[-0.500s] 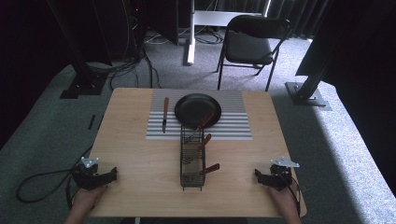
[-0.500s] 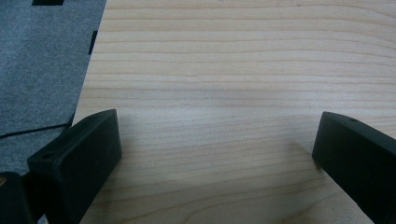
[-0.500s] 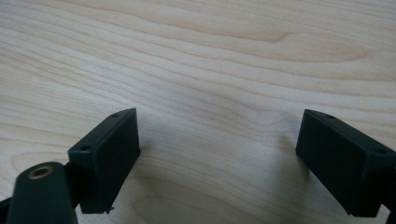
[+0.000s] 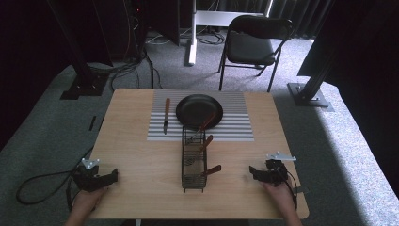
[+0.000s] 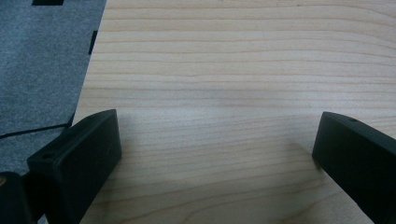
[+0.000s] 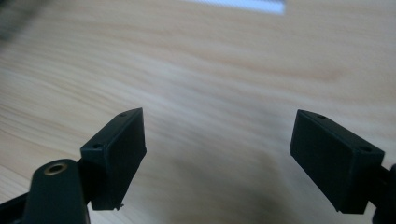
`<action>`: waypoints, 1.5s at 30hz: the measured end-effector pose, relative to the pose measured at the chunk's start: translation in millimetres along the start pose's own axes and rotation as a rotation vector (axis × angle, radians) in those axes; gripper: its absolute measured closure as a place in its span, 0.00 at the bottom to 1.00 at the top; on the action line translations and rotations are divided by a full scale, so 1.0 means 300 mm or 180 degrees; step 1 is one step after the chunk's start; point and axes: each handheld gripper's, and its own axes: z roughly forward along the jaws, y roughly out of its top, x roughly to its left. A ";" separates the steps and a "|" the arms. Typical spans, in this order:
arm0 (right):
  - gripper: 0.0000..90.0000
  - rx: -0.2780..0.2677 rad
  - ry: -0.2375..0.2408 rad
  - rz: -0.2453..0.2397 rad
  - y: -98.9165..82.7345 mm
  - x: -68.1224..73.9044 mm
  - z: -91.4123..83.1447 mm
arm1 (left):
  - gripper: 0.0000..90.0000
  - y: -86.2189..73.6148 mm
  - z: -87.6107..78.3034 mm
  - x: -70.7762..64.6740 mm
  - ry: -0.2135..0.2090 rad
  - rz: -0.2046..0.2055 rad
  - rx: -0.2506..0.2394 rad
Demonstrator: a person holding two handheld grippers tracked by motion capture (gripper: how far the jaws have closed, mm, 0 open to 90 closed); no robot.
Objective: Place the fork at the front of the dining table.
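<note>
While both grippers are rested apart from the wire basket (image 4: 194, 157) — left gripper (image 4: 112, 177) and right gripper (image 4: 252, 171) spread wide, nothing held — no step seems begun; a reach toward it is likely called for.

Black round pan (image 4: 199, 110): empty, flat on striped grey-white mat (image 4: 235, 123), far centre of bench (image 4: 136, 155).

Knife (image 4: 166, 116): wooden handle, lying on mat just left of pan, apart from it, blade toward near side.

Black wire basket (image 4: 193, 162): narrow, long, near end mid-bench, far end touching mat. Three wooden-handled utensils (image 4: 207, 142) inside, handles angled up-right.
</note>
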 end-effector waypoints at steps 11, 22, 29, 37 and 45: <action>0.23 -0.0102 0.0373 -0.0180 0.143 0.103 0.021 | 0.01 0.000 0.000 0.000 0.0000 0.0000 0.0000; 0.26 -0.0276 0.0618 -0.0326 0.308 0.202 0.035 | 0.01 0.000 0.000 0.000 0.0000 0.0000 -0.0001; 0.29 -0.0346 0.0705 -0.0407 0.388 0.255 0.044 | 0.01 0.000 0.000 0.000 0.0000 0.0000 -0.0001; 0.35 -0.0490 0.0831 -0.0444 0.474 0.294 0.052 | 0.01 0.000 0.000 0.000 0.0000 0.0000 0.0000; 0.40 -0.0537 0.0933 -0.0445 0.543 0.328 0.069 | 0.01 0.000 0.000 0.000 0.0000 0.0000 0.0000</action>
